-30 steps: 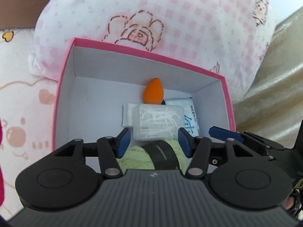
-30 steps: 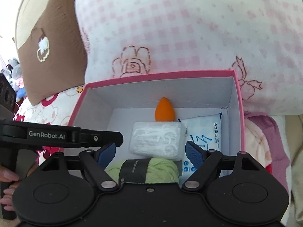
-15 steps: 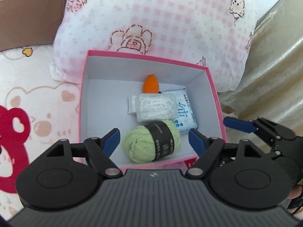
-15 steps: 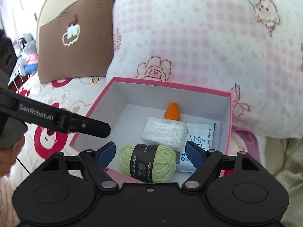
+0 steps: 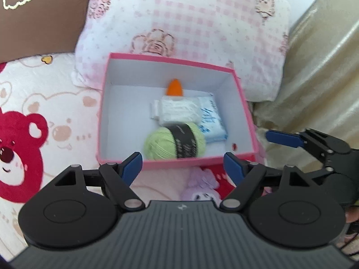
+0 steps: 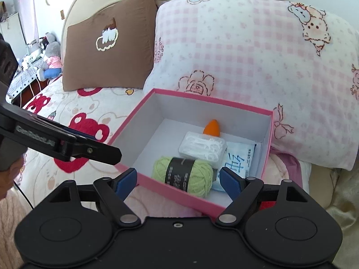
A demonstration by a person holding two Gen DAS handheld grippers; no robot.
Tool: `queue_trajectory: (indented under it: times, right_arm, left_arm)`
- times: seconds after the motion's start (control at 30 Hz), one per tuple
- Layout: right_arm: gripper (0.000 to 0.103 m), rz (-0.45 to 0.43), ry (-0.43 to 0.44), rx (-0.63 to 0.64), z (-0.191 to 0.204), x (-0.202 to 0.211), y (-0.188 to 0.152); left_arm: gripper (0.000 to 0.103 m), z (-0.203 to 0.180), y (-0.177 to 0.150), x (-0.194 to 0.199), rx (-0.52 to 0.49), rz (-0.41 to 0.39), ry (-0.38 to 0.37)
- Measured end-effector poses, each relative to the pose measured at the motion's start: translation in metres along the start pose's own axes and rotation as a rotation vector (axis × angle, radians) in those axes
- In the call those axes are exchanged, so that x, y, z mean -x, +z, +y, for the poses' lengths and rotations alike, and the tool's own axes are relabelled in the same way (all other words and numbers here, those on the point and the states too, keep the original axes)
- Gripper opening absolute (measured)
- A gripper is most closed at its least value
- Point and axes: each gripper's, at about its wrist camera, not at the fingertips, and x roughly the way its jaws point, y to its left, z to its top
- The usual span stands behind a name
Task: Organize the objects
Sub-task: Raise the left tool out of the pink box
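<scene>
Pink box (image 5: 125, 103), open-topped, white inside, set on the bear-print bedspread (image 5: 44, 121) against the pink checked pillow (image 5: 190, 22).

Left wrist view: four items inside the box — green yarn ball (image 5: 174, 142) with a black paper band, soft and rounded, nearest the front wall; clear plastic case of white floss picks (image 5: 177, 111), rigid and rectangular, behind it; glossy blue-and-white wipes packet (image 5: 212, 121), flat, to the right; orange teardrop sponge (image 5: 175, 87), matte, at the back. Left claw (image 5: 182, 163) spread wide, empty, short of the front wall. Right claw (image 5: 282, 137) visible at the right edge, outside the box. Small purple plush (image 5: 199, 190) on the bedspread below the box.

Right wrist view: same four items, yarn ball (image 6: 182, 173) touching the case (image 6: 202, 149). Right claw (image 6: 178, 182) spread, empty, over the near corner. Left claw seen side-on at left; its spread not readable here. Brown cushion (image 6: 107, 49) behind.

Progress, as judged: packing apparently complete or nearly so; the plush possibly left, no lid in sight.
</scene>
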Motion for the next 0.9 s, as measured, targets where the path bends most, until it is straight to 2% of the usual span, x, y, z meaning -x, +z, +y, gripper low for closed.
queue_trajectory:
  times: [0.3,0.57,0.67,0.77,0.9]
  right_arm:
    - [0.084,-0.021,0.007,0.082,0.012,0.037,-0.018]
    - [0.084,-0.008,0.028,0.058,0.010,0.045,-0.034]
    - [0.084,-0.003,0.041,0.072,0.011,0.048,-0.039]
    - [0.085,0.002,0.048,0.095,0.015,0.052,-0.042]
    - [0.085,0.005,0.066,0.120,0.020,0.055,-0.049]
  left_arm:
    - [0.079,-0.024,-0.021,0.030,-0.025,-0.017,0.041]
    - [0.079,-0.041,-0.042,0.025,-0.049,0.011,0.075]
    - [0.079,-0.053,-0.050,0.028,-0.083,-0.005,0.106]
    - [0.079,-0.060,-0.056,0.028,-0.095,0.005,0.089]
    - [0.079,-0.064,-0.065,0.026,-0.100,0.008,0.109]
